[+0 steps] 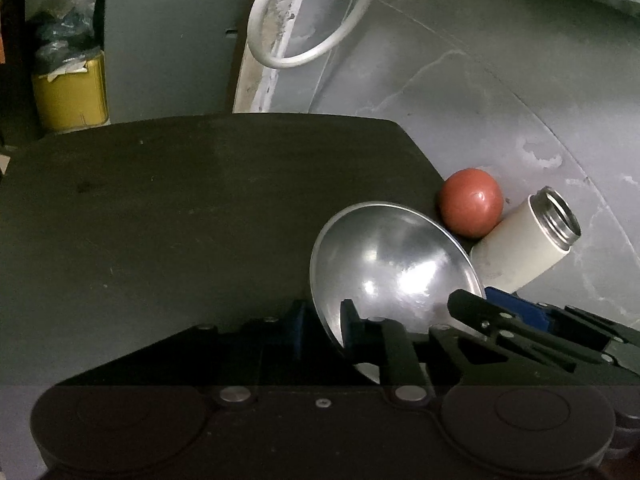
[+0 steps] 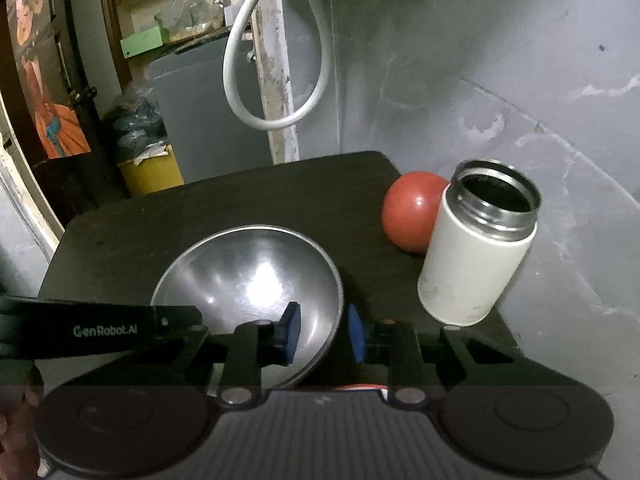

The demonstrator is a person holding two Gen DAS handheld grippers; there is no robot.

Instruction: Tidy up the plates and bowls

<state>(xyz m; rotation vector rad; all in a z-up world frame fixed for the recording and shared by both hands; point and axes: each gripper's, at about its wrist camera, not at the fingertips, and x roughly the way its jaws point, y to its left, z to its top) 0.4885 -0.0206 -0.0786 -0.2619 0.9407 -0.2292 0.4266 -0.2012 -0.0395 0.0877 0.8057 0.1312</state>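
On the dark surface (image 2: 248, 196) there is one steel bowl (image 2: 256, 280), one red ball (image 2: 412, 212) and one white flask (image 2: 476, 256) with an open steel mouth; a single white hose loop (image 2: 276, 80) hangs against the grey wall behind. The bowl sits tilted near the front right part of the surface, with the ball and flask close together by the right edge, the ball just behind the flask. The right tool (image 2: 324, 334) stands narrowly parted, its blue pads either side of the bowl's near rim: the left pad lies over the inside of the bowl, the right pad just outside it, and a small gap shows at the rim, so contact cannot be judged. From the left wrist view, the left tool (image 1: 320, 328) has one finger (image 1: 356, 320) inside the bowl (image 1: 392, 264); whether it grips the rim or how far it is parted cannot be told. The only readable writing is "GenRobot.AI" on the left tool's black arm (image 2: 106, 330).
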